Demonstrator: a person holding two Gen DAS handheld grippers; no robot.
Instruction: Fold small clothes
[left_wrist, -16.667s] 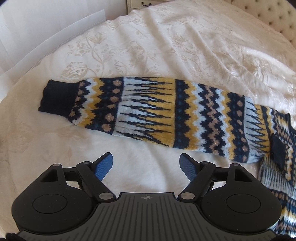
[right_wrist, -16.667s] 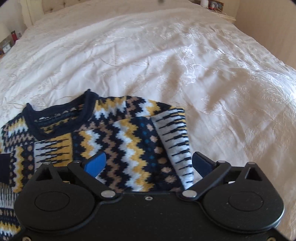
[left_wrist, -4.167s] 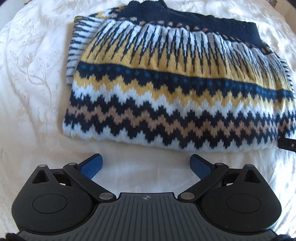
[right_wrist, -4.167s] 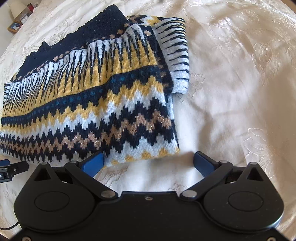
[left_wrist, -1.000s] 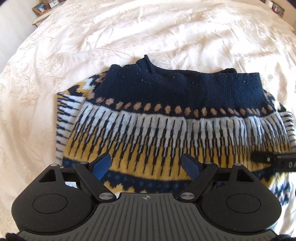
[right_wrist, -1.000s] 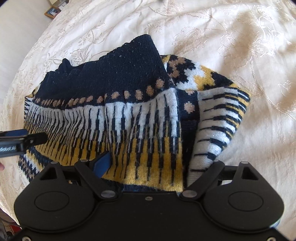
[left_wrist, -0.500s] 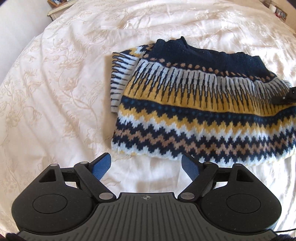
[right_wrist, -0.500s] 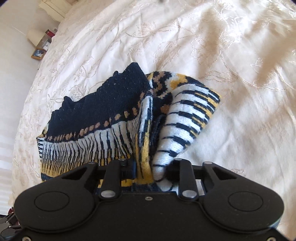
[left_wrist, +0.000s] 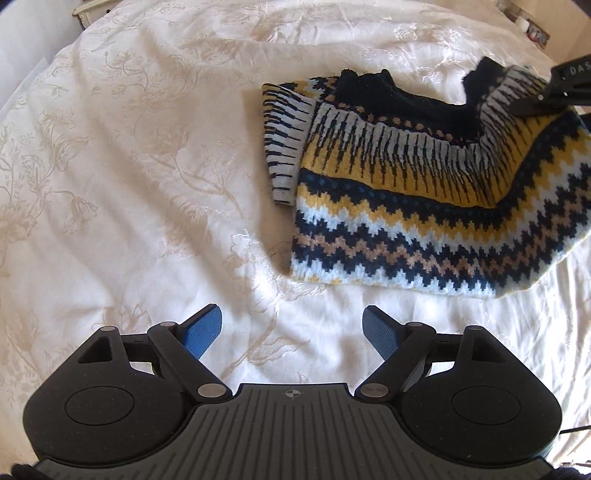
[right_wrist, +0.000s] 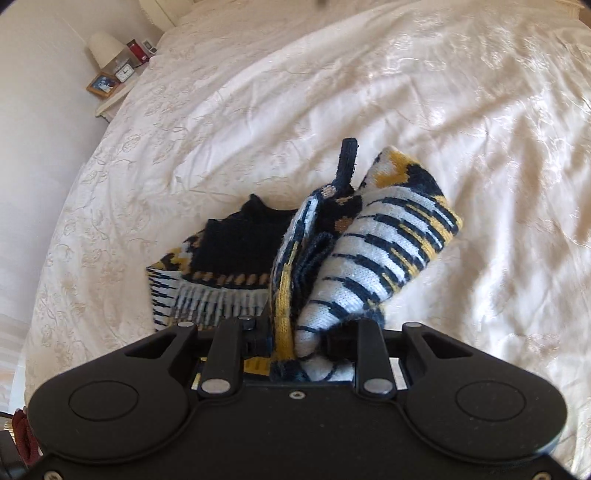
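A folded knit sweater (left_wrist: 424, 206) in navy, yellow, white and tan zigzags lies on the cream bedspread (left_wrist: 129, 166), right of centre in the left wrist view. My left gripper (left_wrist: 291, 332) is open and empty, hovering over bare bedspread in front of the sweater's left corner. My right gripper (right_wrist: 299, 332) is shut on the sweater's right edge (right_wrist: 369, 258) and lifts that side up off the bed. It shows in the left wrist view (left_wrist: 543, 98) at the top right, pinching the raised fabric.
The bed is wide, with embroidered cream cover all around the sweater. A nightstand (right_wrist: 110, 96) with a lamp, clock and picture frame stands beyond the bed's far left edge in the right wrist view.
My right gripper has raised the sweater's right edge higher. My left gripper has drawn back and leftward, away from the sweater, still open.
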